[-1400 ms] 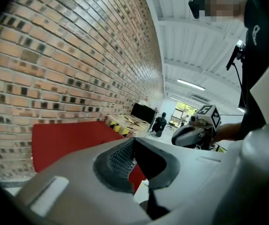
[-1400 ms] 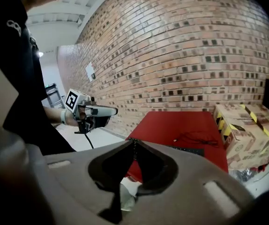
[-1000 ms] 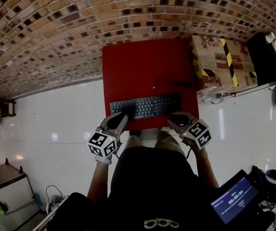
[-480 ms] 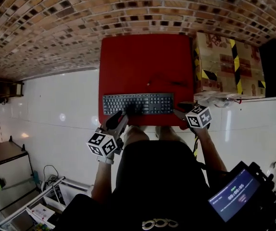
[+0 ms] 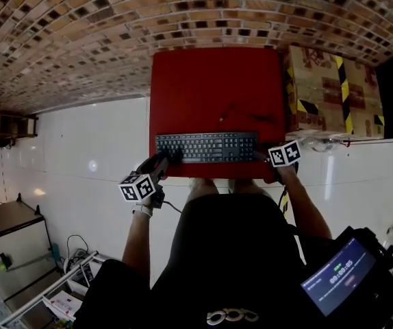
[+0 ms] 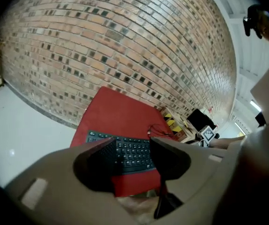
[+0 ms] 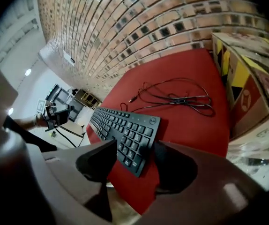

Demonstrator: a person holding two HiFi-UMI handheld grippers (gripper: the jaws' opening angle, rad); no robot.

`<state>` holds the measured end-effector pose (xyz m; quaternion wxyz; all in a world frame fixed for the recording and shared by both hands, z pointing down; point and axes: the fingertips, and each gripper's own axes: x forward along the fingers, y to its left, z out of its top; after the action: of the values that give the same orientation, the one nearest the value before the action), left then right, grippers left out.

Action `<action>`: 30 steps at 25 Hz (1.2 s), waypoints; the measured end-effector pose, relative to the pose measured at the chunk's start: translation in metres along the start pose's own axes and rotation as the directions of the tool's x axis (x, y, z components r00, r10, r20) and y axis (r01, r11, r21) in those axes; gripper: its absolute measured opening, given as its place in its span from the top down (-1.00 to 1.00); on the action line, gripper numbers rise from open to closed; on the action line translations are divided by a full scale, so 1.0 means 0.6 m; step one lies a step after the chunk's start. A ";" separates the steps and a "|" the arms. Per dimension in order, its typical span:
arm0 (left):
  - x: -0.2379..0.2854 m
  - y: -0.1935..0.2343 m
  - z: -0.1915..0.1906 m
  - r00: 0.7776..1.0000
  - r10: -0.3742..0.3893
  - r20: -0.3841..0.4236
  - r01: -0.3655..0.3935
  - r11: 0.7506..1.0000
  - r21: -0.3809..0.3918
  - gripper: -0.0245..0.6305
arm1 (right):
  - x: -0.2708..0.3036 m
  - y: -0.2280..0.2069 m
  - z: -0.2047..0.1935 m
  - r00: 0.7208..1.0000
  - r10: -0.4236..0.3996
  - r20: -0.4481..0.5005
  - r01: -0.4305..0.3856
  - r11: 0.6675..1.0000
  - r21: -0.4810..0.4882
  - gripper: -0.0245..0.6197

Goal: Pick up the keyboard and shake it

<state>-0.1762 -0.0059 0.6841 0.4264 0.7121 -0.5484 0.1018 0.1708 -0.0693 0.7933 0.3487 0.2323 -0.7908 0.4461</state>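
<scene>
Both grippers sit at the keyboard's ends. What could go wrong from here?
The left gripper and right gripper, jaws just opened wider and pressing on nothing, frame only the end corners of the thin black keyboard; such narrow bites may slip in a shake.
The loose black cable lies coiled behind it on the red table; if attached, which I cannot tell, it could whip or snag.

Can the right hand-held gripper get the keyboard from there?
Probably yes. The jaws of the right hand-held gripper have just been opening; the end of the keyboard shows between them, ungripped. Nothing blocks it; the cable lies farther back.
</scene>
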 end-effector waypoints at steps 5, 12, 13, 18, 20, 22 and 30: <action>0.049 0.103 -0.038 0.990 0.012 -0.140 -0.014 1.000 -0.017 0.15 | 0.025 -0.005 -0.009 0.996 -0.076 -0.039 0.077 0.997 0.001 0.11; 0.117 0.167 -0.072 0.957 -0.053 -0.285 0.046 0.998 -0.031 0.04 | 0.045 -0.001 -0.016 0.991 -0.108 -0.083 0.112 0.993 0.035 0.09; 0.122 0.169 -0.076 0.951 -0.061 -0.303 0.057 0.998 -0.024 0.03 | 0.049 0.000 -0.016 0.991 -0.103 -0.083 0.107 0.993 0.045 0.09; 0.144 0.176 -0.086 0.920 -0.098 -0.379 0.109 0.994 0.008 0.02 | 0.061 -0.004 -0.010 0.992 -0.103 -0.076 0.109 0.991 0.081 0.09; 0.143 0.184 -0.087 0.909 -0.096 -0.405 0.113 0.993 0.018 0.08 | 0.065 -0.005 -0.008 0.991 -0.105 -0.087 0.113 0.990 0.083 0.09; 0.138 0.185 -0.090 0.899 -0.109 -0.423 0.128 0.992 0.017 0.09 | 0.067 -0.003 -0.010 0.991 -0.100 -0.090 0.108 0.990 0.086 0.09; 0.141 0.147 -0.085 0.885 -0.231 -0.404 0.213 0.973 -0.089 -0.19 | 0.060 0.004 -0.002 0.999 -0.028 -0.043 0.035 0.984 0.176 0.06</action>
<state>-0.2043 -0.0308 0.8110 0.5560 0.7235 -0.3632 0.1886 0.1462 -0.0694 0.8198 0.3497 0.2659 -0.7372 0.5134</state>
